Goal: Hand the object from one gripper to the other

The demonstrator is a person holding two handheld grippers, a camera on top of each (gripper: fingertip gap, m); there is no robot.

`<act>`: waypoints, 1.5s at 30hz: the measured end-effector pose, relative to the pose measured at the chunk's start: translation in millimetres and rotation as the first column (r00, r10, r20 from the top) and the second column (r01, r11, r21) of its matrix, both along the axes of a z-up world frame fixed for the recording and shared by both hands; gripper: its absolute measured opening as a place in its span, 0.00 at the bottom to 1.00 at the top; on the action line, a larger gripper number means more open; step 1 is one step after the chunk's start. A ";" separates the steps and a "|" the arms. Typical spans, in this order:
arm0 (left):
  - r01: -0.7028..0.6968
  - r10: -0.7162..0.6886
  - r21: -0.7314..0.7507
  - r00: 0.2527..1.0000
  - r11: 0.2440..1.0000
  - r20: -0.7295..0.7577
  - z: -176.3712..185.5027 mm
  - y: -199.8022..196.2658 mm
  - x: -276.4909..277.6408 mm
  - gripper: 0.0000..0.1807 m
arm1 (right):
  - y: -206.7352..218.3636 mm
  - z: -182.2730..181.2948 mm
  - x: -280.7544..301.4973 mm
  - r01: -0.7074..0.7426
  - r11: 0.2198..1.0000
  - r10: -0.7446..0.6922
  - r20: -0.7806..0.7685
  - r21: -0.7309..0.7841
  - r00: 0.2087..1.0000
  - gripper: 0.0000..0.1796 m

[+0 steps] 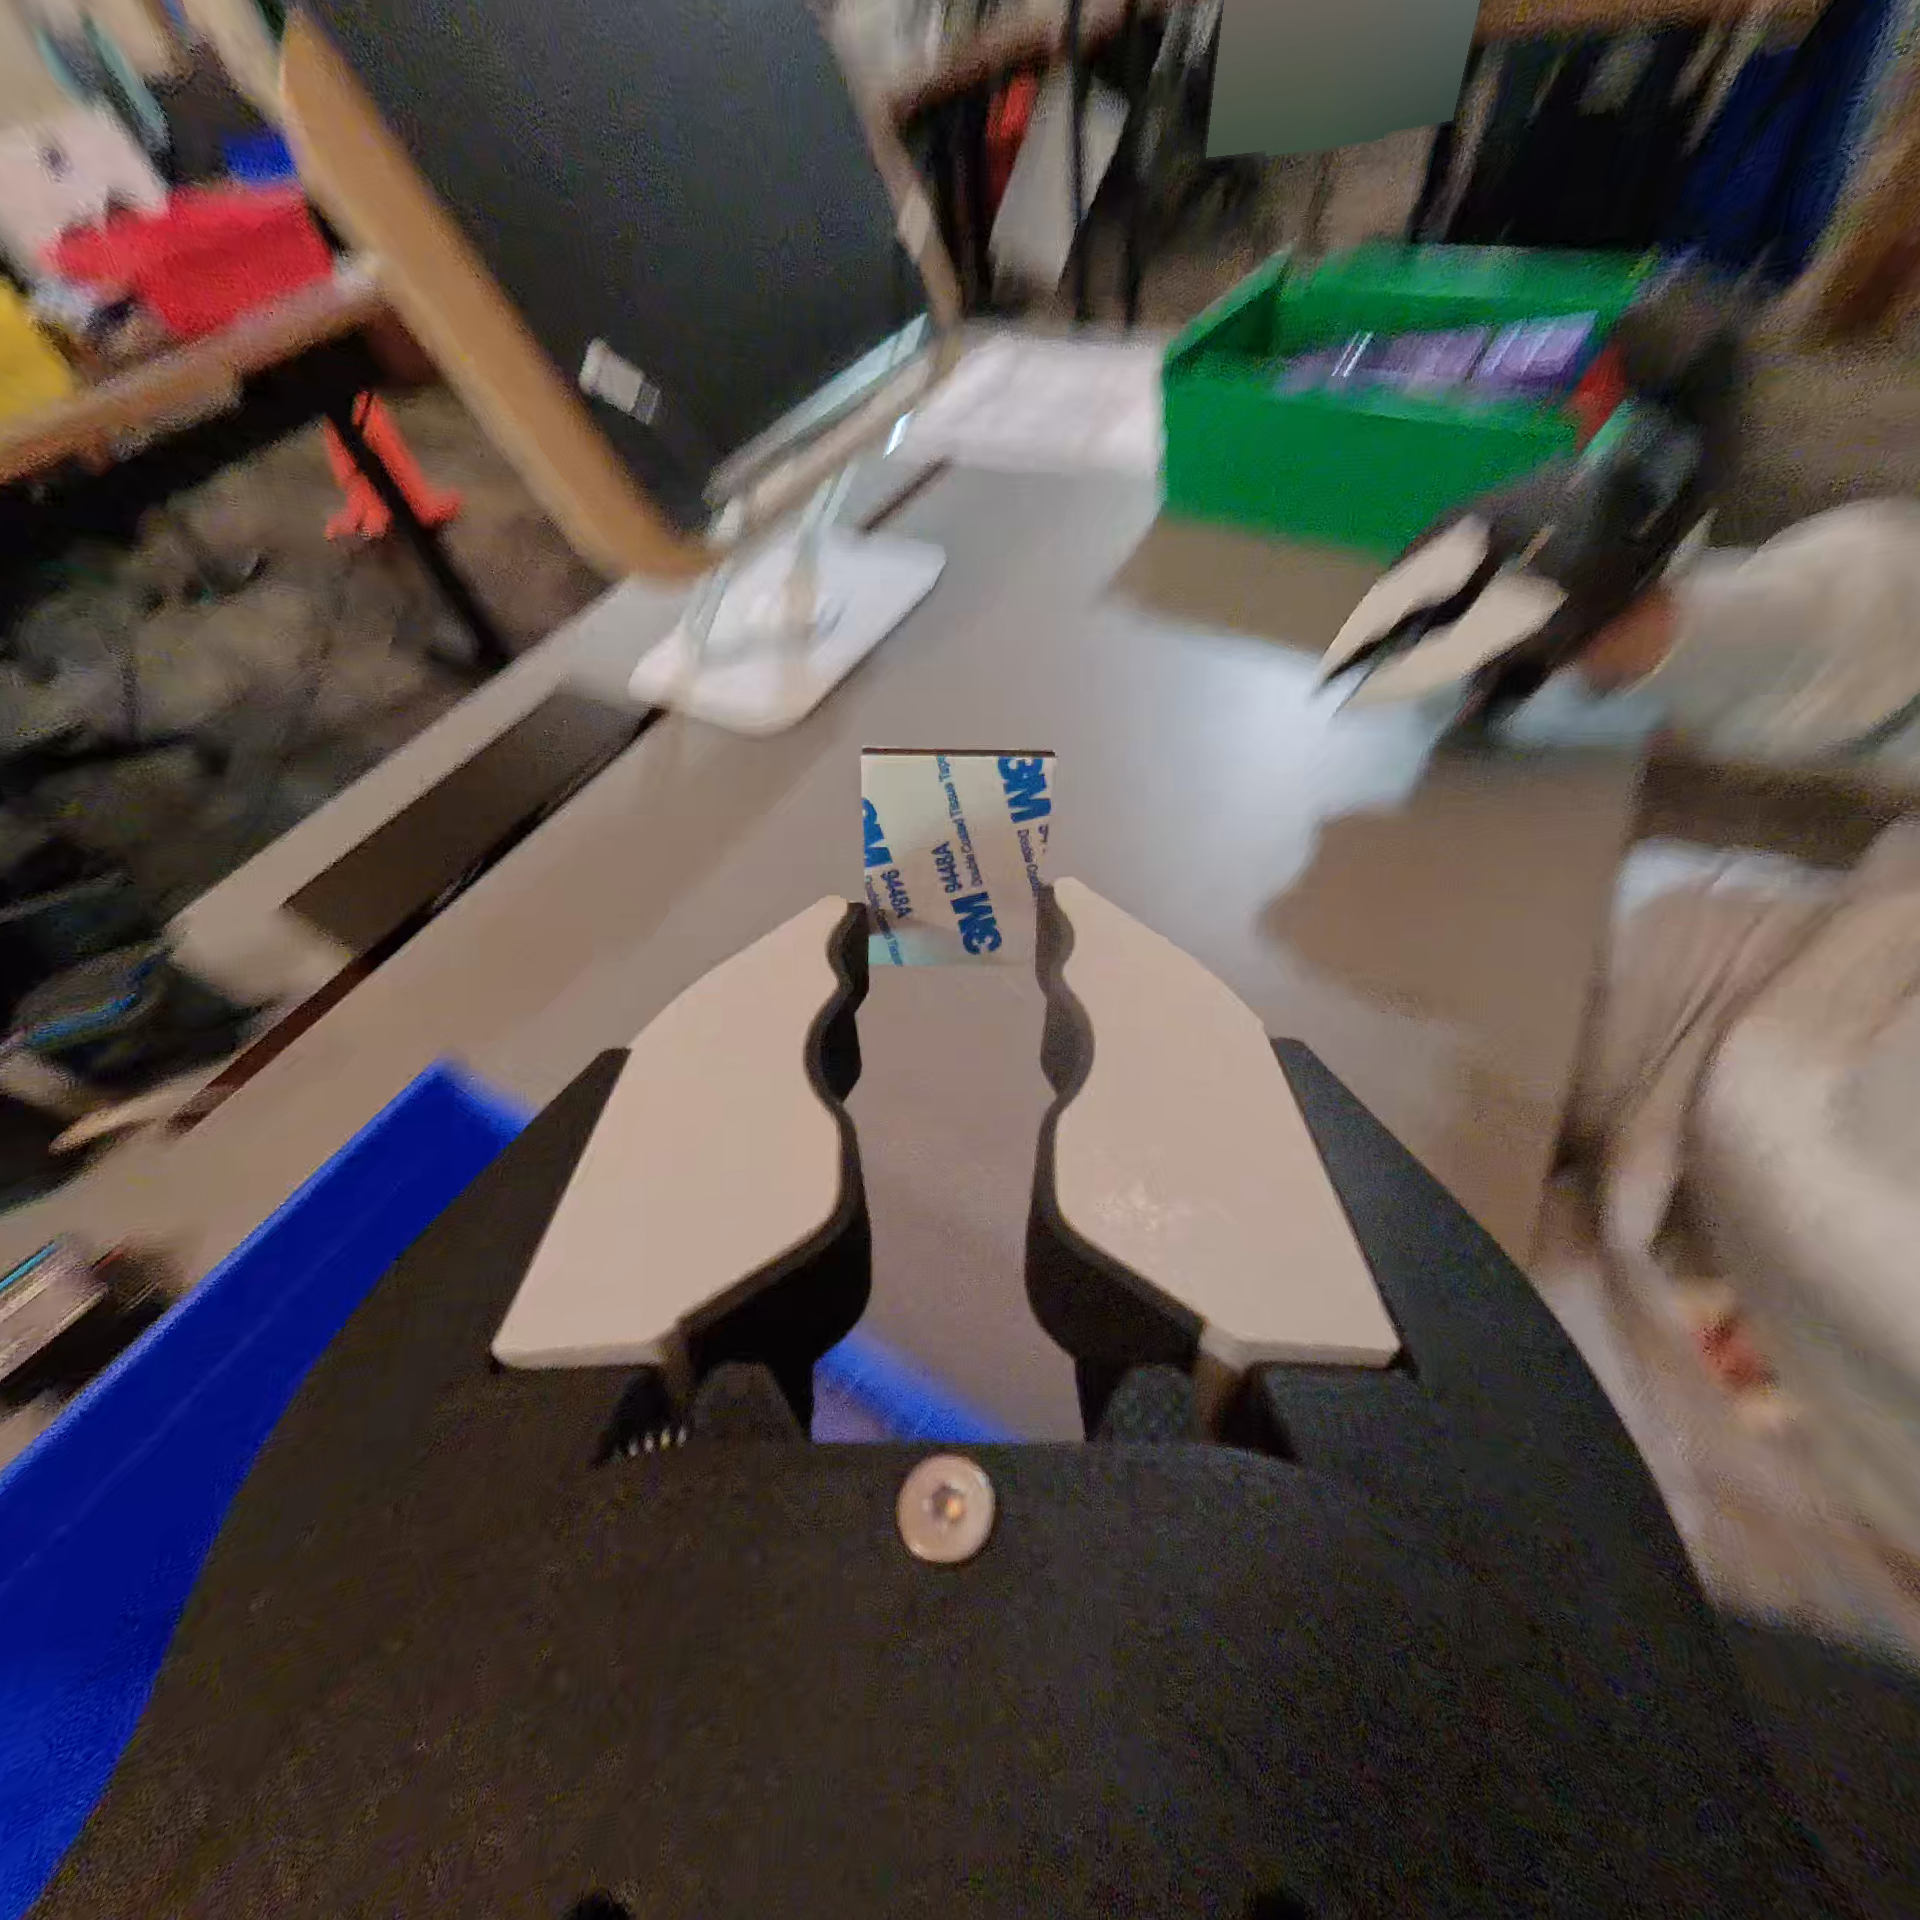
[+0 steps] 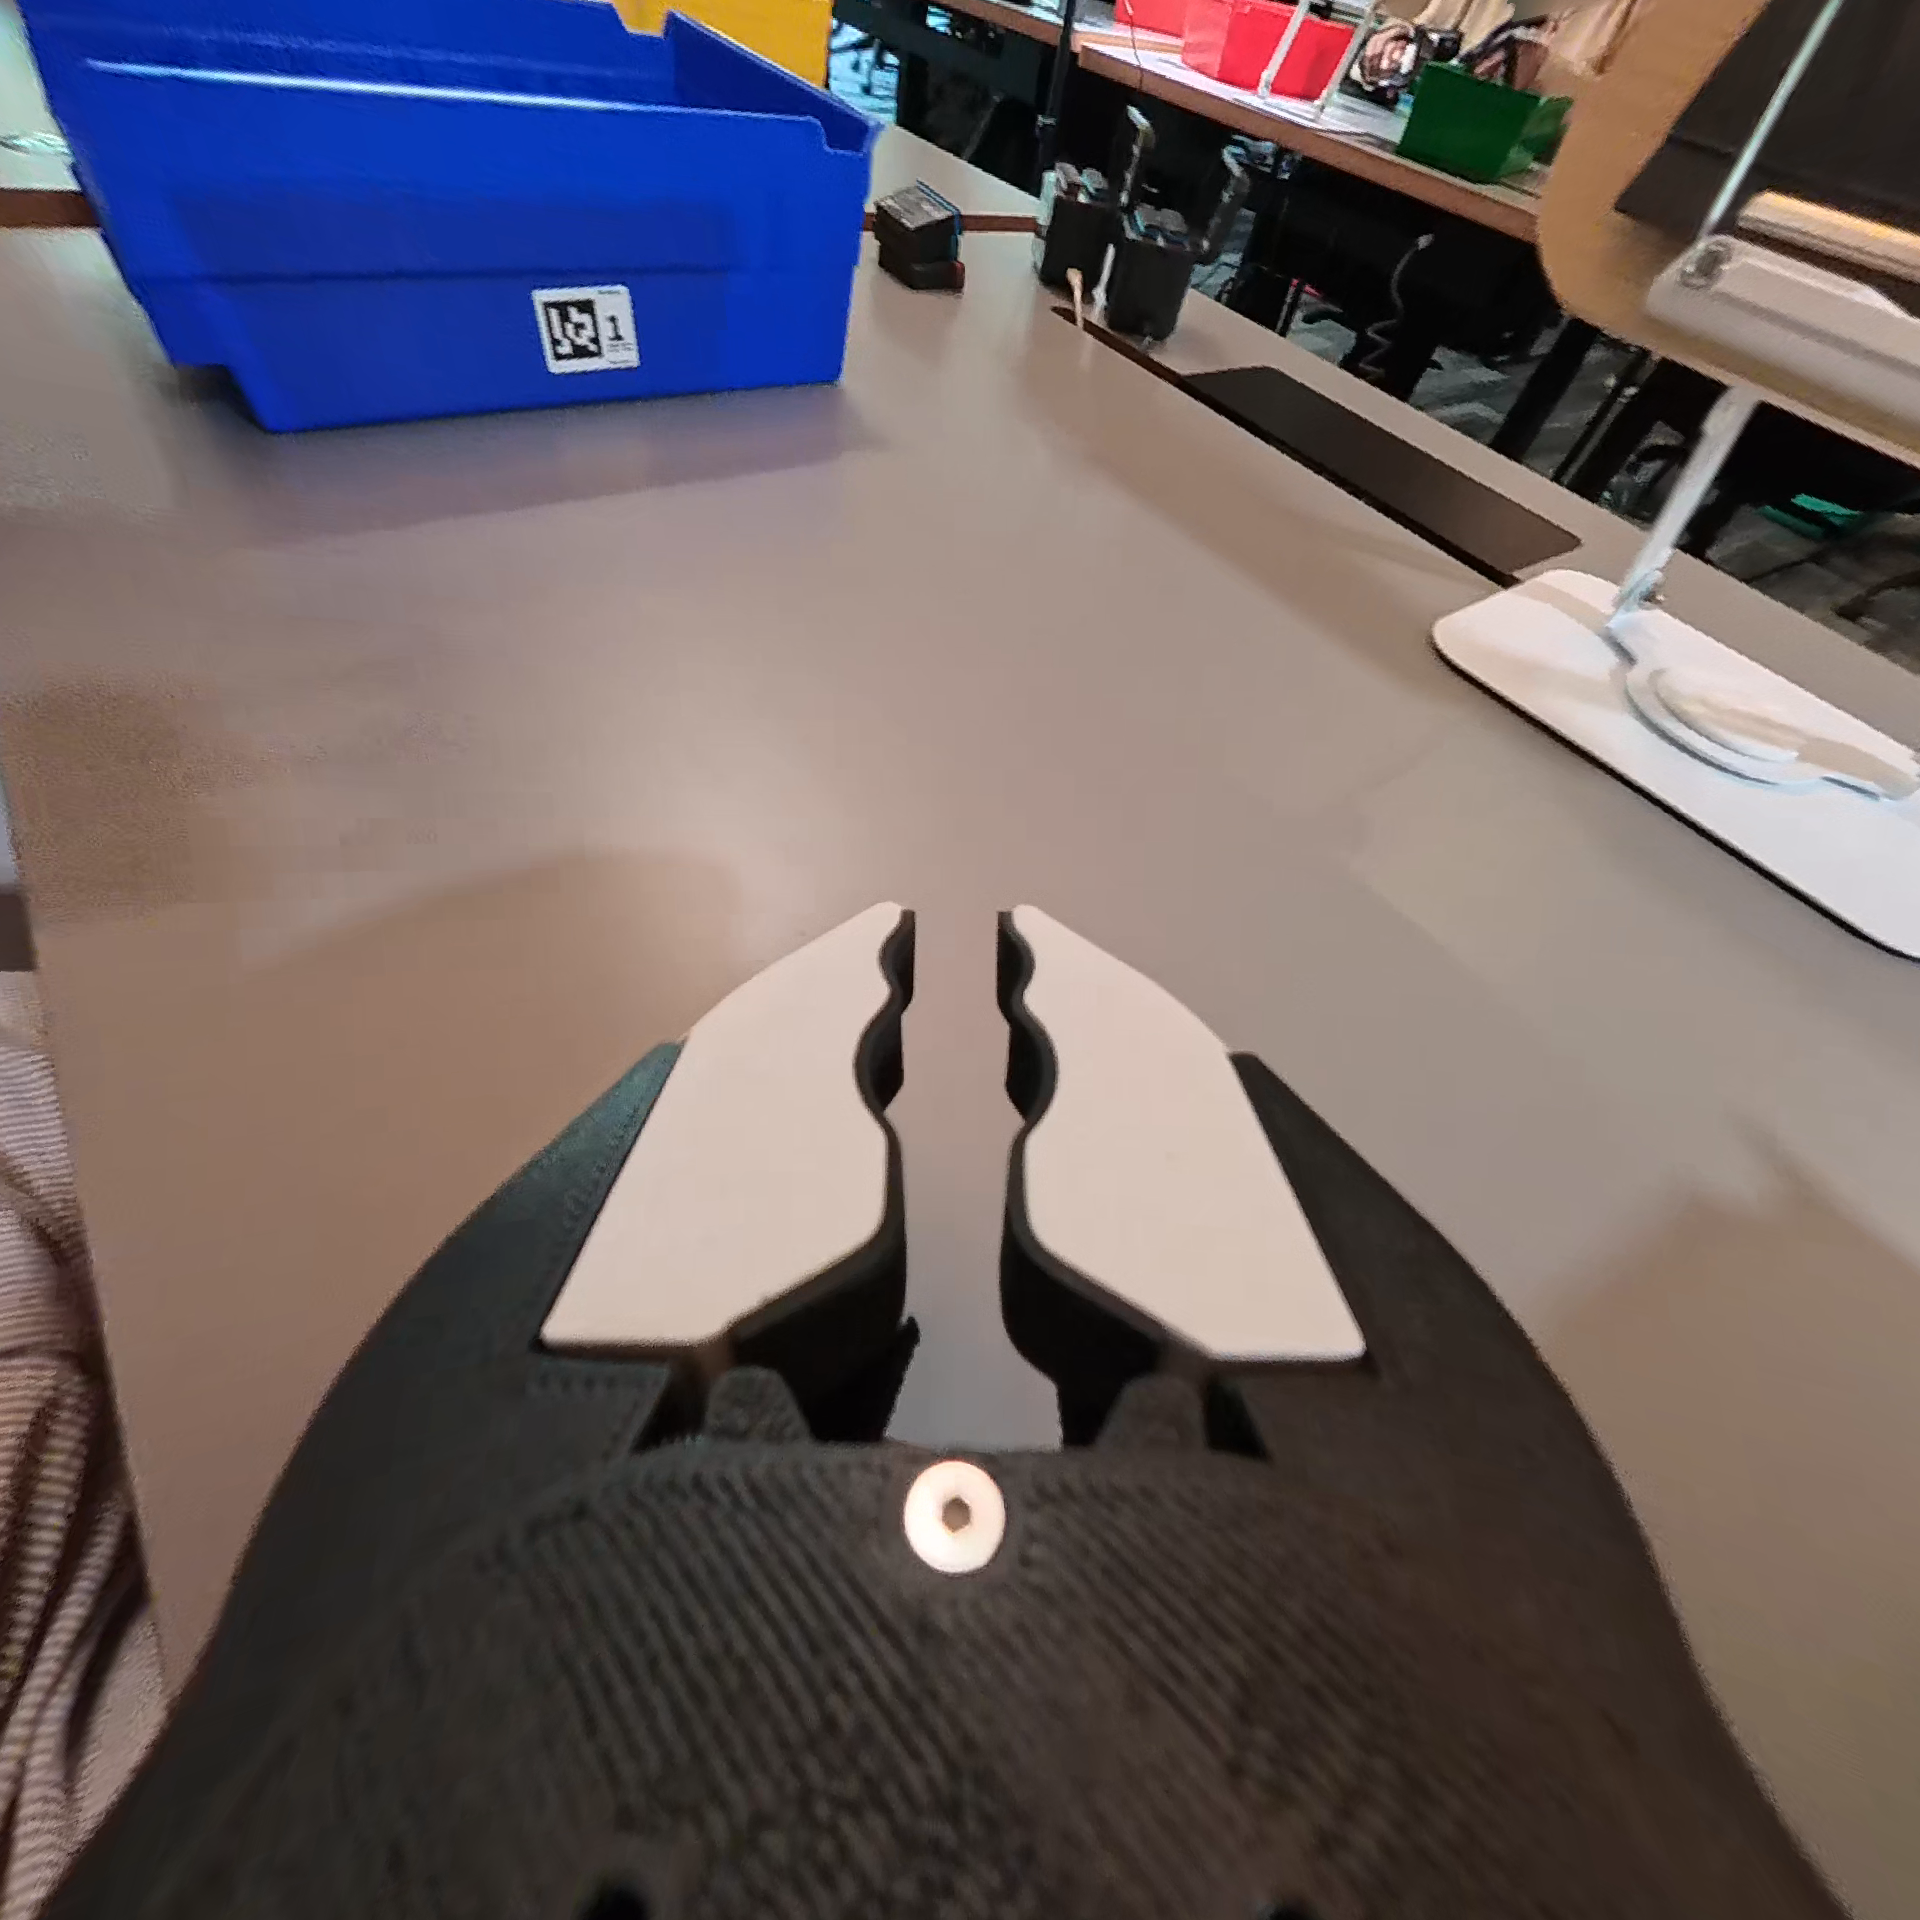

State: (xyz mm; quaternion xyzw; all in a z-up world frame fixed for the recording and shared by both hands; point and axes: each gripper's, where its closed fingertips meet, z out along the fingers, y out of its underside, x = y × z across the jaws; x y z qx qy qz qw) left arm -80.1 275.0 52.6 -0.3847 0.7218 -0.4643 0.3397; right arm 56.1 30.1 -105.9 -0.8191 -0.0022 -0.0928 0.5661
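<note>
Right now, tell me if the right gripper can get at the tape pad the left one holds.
Probably yes. The left gripper holds the tape pad by its lower part, top exposed; the right gripper hangs off to the side, nothing between, jaws slightly apart.

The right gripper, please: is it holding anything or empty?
Empty. The right gripper shows only bare table through the narrow gap between its fingers; the left gripper holds the tape square.

Two hand-held grippers [image 1: 951, 914] [image 2: 956, 920], one adhesive pad [image 1: 956, 831], one blue bin [image 2: 468, 208].

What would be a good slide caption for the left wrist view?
Left gripper holds a square adhesive pad upright between its jaws above the grey table, right gripper beyond.
</note>
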 end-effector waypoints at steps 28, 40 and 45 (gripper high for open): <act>-0.024 0.033 -0.282 0.999 0.959 0.028 -126.6 -265.0 97.5 0.18 | -11.8 55.5 -37.4 0.143 0.945 -0.057 -0.280 0.294 0.958 0.12; 0.144 -0.115 -0.349 0.988 0.926 0.104 -118.4 -270.3 88.3 0.32 | -25.6 65.1 -39.0 -0.045 0.939 0.128 -0.224 0.341 0.966 0.02; 0.314 -0.340 -0.561 0.938 0.766 0.060 -114.2 -284.7 73.4 0.25 | -27.2 63.3 -49.5 -0.158 0.905 0.326 -0.407 0.394 0.853 0.02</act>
